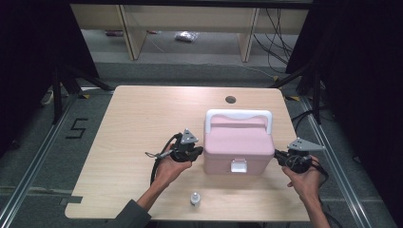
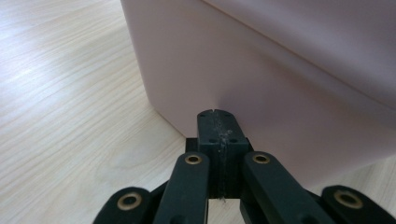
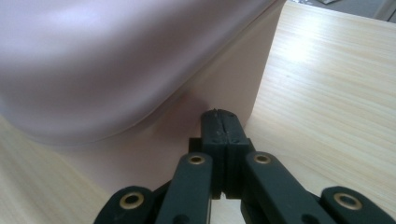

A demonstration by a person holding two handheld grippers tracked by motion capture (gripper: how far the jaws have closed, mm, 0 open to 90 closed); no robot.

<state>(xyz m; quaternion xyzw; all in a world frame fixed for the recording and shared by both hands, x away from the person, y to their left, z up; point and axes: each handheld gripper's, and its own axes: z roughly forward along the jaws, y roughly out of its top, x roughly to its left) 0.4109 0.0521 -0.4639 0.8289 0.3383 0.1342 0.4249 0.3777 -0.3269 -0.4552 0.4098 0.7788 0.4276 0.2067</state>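
On worktop (image 1: 142, 123), right of centre: pink box (image 1: 237, 145), lid down, white latch (image 1: 238, 166) facing near edge. Left gripper (image 1: 198, 151) and right gripper (image 1: 278, 156) with jaws closed, empty, tips against opposite side walls. Press evenly from both sides, keep level, avoid skewing.

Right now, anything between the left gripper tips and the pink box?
Nothing: in the left gripper view, the shut left gripper sits right at the pink box side wall.
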